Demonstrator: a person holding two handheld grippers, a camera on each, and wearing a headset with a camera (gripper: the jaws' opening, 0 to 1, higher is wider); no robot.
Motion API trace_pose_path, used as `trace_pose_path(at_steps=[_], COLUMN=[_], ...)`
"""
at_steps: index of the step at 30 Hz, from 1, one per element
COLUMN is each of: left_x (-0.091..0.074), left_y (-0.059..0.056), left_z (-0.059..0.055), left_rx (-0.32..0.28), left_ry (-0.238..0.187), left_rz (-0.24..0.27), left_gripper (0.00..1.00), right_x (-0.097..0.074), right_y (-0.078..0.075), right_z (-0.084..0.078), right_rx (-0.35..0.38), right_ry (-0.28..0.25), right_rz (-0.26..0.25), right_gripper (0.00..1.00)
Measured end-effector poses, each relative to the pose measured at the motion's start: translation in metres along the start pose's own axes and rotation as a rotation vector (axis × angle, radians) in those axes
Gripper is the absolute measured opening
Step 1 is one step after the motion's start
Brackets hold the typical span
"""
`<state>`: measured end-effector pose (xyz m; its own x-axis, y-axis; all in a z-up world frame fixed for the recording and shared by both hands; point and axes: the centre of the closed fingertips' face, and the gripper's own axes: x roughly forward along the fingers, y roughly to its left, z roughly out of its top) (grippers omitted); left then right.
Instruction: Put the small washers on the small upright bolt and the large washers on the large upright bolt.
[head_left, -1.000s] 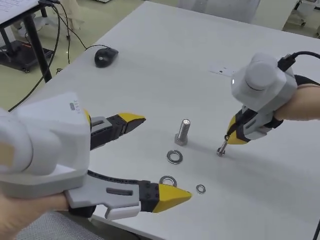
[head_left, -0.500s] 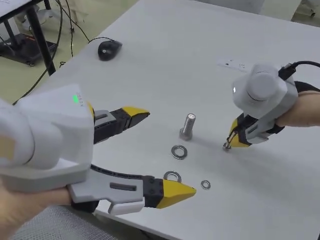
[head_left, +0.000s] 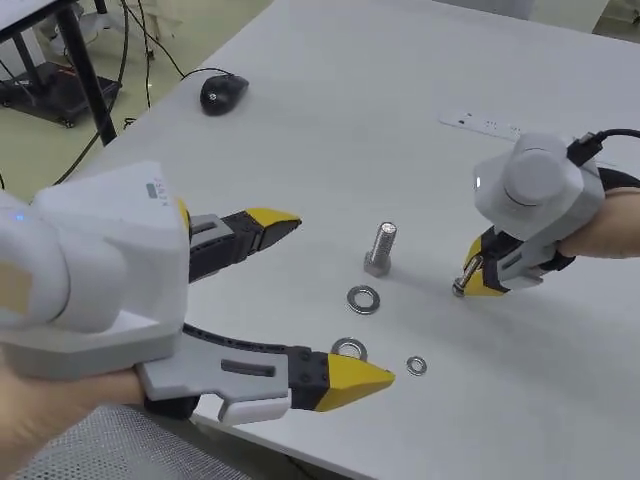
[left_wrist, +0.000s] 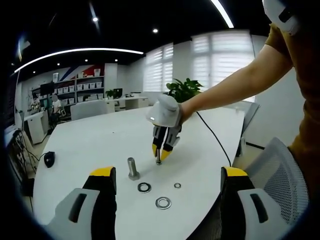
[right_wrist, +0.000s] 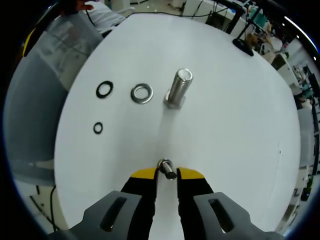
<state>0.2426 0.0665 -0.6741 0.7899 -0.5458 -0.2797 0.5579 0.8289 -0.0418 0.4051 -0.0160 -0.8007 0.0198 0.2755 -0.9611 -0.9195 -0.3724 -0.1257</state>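
Note:
My right gripper (head_left: 478, 282) is shut on the small bolt (head_left: 465, 277), which tilts between its yellow tips (right_wrist: 167, 174) just above the table. The large bolt (head_left: 381, 247) stands upright on its head to the left of it, also seen ahead in the right gripper view (right_wrist: 177, 88). Two large washers (head_left: 363, 298) (head_left: 349, 349) and a small washer (head_left: 416, 365) lie flat in front of the large bolt. My left gripper (head_left: 320, 300) hovers wide open near the table's front edge, its jaws on either side of the washers (left_wrist: 144, 187).
A black mouse (head_left: 222, 93) lies at the far left of the white table (head_left: 330, 120), and a flat white strip (head_left: 480, 124) lies at the far right. The table's front edge runs close under my left gripper. A mesh chair seat (head_left: 110, 445) is below it.
The small bolt, upright under the right gripper's tips a second ago, now tilts in its jaws. The head camera has shifted; the left gripper stays open.

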Motion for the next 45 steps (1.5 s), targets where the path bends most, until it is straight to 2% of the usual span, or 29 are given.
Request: trace_pose_path(at_steps=[8, 13, 19, 24, 34, 45], left_x=[-0.001, -0.004, -0.005, -0.007, -0.011, -0.015], left_y=[-0.003, -0.006, -0.010, -0.013, -0.018, -0.017], left_z=[0.002, 0.006, 0.008, 0.008, 0.008, 0.011], left_rx=[0.007, 0.018, 0.021, 0.026, 0.030, 0.034], left_ry=[-0.004, -0.010, -0.013, -0.020, -0.025, -0.042], left_rz=[-0.001, -0.001, -0.002, -0.004, -0.009, -0.002], left_gripper=[0.86, 0.85, 0.85, 0.86, 0.86, 0.86], right_x=[-0.005, -0.010, -0.011, -0.014, -0.002, 0.015], right_y=[0.002, 0.010, 0.028, 0.046, 0.078, 0.098], right_z=[-0.004, -0.003, 0.001, 0.013, 0.033, 0.051], right_rx=[0.020, 0.031, 0.042, 0.044, 0.021, -0.022], right_ry=[0.001, -0.005, -0.016, -0.049, -0.073, -0.081], right_rz=[-0.006, -0.009, 0.007, 0.031, 0.093, 0.131], right_gripper=[0.15, 0.15, 0.15, 0.15, 0.16, 0.18])
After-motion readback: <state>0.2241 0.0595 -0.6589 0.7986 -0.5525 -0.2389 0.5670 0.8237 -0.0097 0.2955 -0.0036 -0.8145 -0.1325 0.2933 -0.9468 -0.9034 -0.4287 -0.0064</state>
